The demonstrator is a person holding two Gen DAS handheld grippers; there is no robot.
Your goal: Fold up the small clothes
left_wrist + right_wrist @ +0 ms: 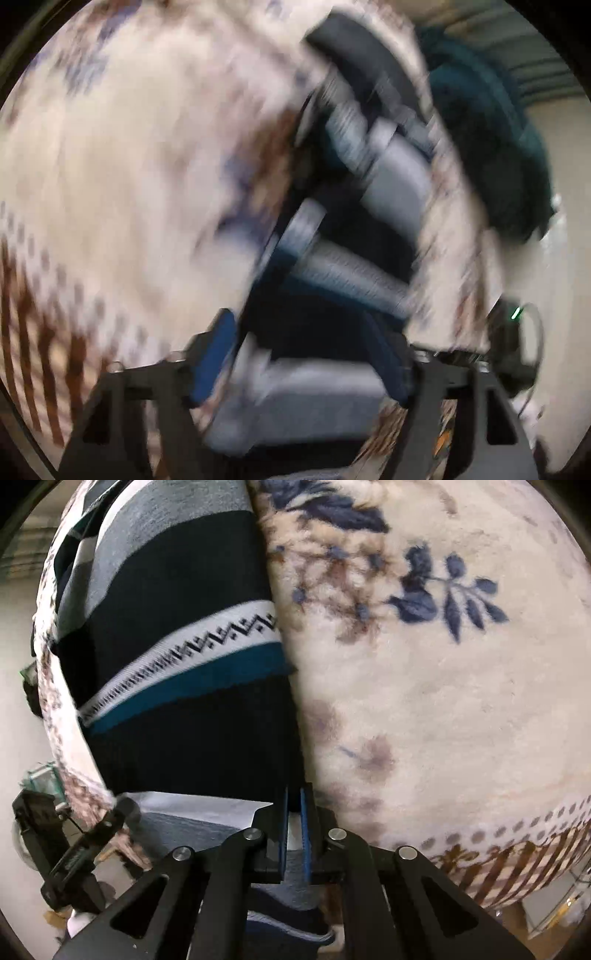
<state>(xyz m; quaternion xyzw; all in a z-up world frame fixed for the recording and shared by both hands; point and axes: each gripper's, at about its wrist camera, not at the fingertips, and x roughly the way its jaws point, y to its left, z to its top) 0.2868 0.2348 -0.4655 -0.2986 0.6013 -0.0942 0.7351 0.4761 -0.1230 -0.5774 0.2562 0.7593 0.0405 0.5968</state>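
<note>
A striped knit garment [177, 657], navy, grey, white and teal, lies on a cream floral blanket [443, 701]. My right gripper [294, 812] is shut on the garment's near edge, the cloth pinched between its blue pads [305, 834]. In the blurred left wrist view the same garment [388, 177] lies crumpled ahead. My left gripper [306, 354] stands open, its blue pads [212, 354] wide apart, with grey and navy cloth [314, 402] lying between them.
The cream blanket [129, 166] with brown and blue pattern fills the left of the left wrist view. A dark teal bundle [491, 147] lies at the far right. The other gripper's black body [66, 849] shows low left in the right wrist view.
</note>
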